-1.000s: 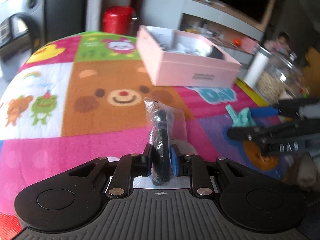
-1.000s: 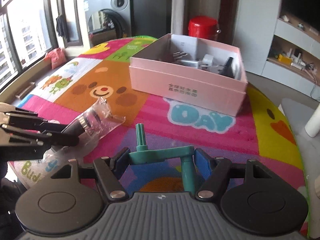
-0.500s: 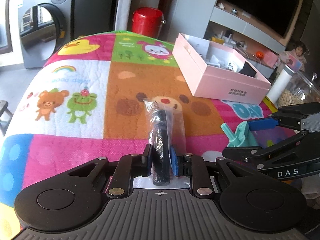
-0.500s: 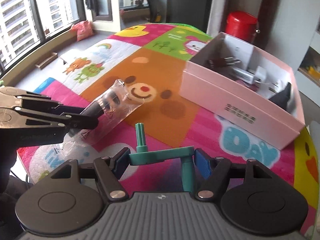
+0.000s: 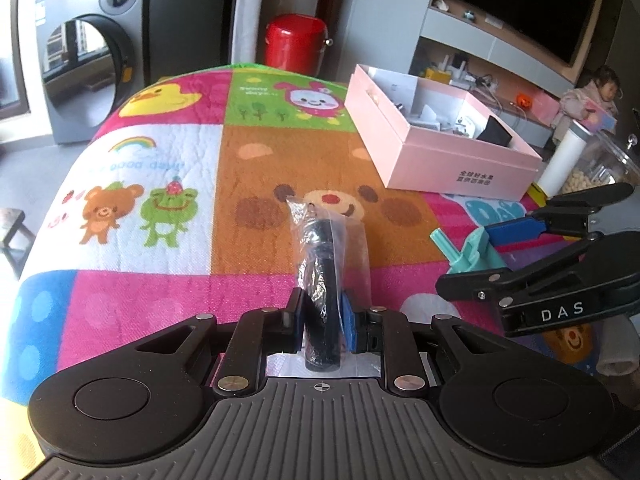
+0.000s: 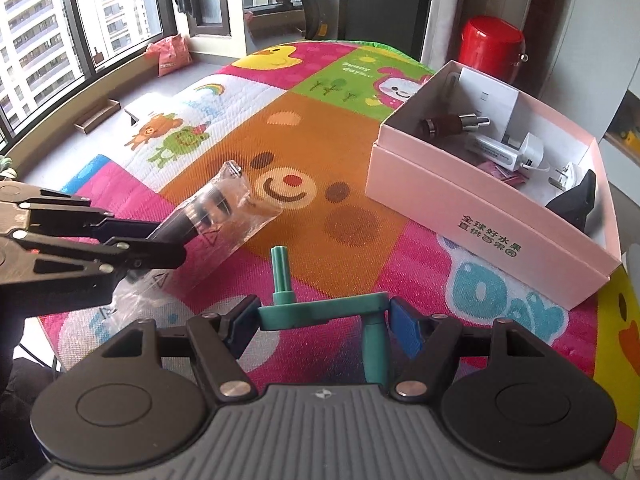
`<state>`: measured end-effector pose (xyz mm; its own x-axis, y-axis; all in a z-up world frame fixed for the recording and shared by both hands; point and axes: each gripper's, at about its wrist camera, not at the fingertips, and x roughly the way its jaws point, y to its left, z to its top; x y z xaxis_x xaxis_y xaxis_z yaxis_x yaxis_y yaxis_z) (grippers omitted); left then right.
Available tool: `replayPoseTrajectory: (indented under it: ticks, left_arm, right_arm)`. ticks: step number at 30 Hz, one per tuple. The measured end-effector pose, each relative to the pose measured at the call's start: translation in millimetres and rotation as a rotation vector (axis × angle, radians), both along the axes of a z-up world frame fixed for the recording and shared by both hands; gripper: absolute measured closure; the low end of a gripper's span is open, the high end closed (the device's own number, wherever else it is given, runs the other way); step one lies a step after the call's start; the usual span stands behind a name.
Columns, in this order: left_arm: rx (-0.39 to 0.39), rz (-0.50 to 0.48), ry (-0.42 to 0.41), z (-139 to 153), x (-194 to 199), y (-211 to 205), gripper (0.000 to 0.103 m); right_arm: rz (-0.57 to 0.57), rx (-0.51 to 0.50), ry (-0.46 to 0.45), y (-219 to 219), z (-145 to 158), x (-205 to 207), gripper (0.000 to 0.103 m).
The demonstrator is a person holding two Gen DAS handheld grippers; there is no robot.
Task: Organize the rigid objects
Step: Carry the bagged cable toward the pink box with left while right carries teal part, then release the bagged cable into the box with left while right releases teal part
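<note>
We are pinching one bagged black cylinder in our left hand-held gripper, long axis pointing toward the bear's face short of the pink box; our right hand-held gripper is clamping one teal crank, stub pointing up.

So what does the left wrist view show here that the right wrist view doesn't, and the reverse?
Only the left wrist view: a child in the background, a dark wall-mounted television and a clear jar of pale beads.

Only the right wrist view: city-facing windows, and a dark red metal-tipped plug inside the open pink cardboard box.

Both: that box, the colourful cartoon quilt, the left gripper shut on a black cylinder in a clear plastic bag, and the right gripper shut on a teal plastic crank.
</note>
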<state>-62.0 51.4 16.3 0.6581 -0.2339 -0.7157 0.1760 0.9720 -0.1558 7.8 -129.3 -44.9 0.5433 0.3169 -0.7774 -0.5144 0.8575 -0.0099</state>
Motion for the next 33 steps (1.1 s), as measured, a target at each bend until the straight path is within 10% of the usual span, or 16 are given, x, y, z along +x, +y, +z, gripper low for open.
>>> replayPoseTrajectory:
  ticks: [19, 27, 33]
  left_arm:
    - [-0.06, -0.101, -0.018, 33.1, 16.8, -27.6, 0.081]
    - [-0.1, -0.251, -0.173, 126.9, 109.2, -81.3, 0.08]
    - [-0.244, -0.223, -0.116, 88.4, 180.1, -109.9, 0.08]
  right_arm:
    - [-0.05, 0.054, -0.059, -34.7, 20.3, 2.2, 0.033]
    - [-0.192, 0.169, -0.289, -94.4, 114.9, 45.4, 0.033]
    - [-0.35, 0.152, -0.293, -124.9, 124.6, 93.1, 0.032]
